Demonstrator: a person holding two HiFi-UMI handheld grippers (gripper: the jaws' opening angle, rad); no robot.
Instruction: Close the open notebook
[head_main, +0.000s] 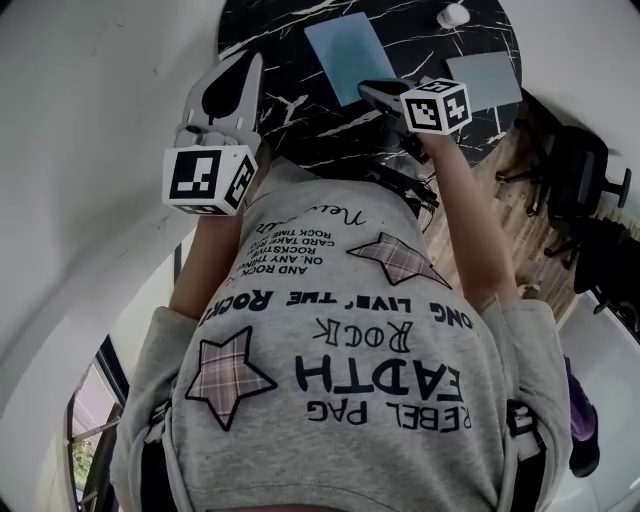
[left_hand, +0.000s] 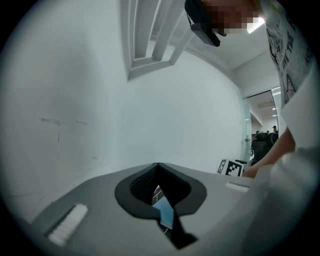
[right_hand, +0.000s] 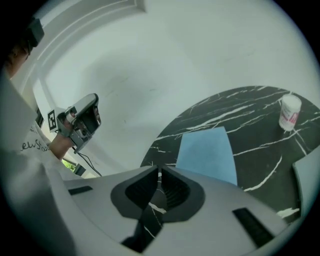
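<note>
A: Where do we stand? We have the left gripper (head_main: 252, 62) up by the wall, its jaws brought together at the tips with nothing between them; its own view shows only a sliver of blue and marble through the slot behind the tips.

B: The right gripper (right_hand: 159, 172) is the same; its jaws are closed tip to tip and hold nothing; it hangs over the near rim of the black marble table (right_hand: 260, 145).

A: And the blue notebook (head_main: 345, 55)?

B: It lies flat on the table ahead of both grippers and apart from them; we see one plain blue face and no spread of pages, so we cannot tell whether a cover is left to fold.

A: What could go wrong from here, as we judge it?

B: With the jaws closed we cannot take a cover's edge, so they must part first; a thin cover lying flat on smooth marble gives little lip, and a push could slide the whole book rather than lift a leaf; sliding it toward the far side could knock the white bottle (head_main: 452, 15); and we might reach for the grey pad (head_main: 483, 80) at the right edge by mistake, since it looks much alike.

A: The count, then?

B: Two grippers, both empty; one table; one blue notebook; one grey pad; one bottle.
</note>
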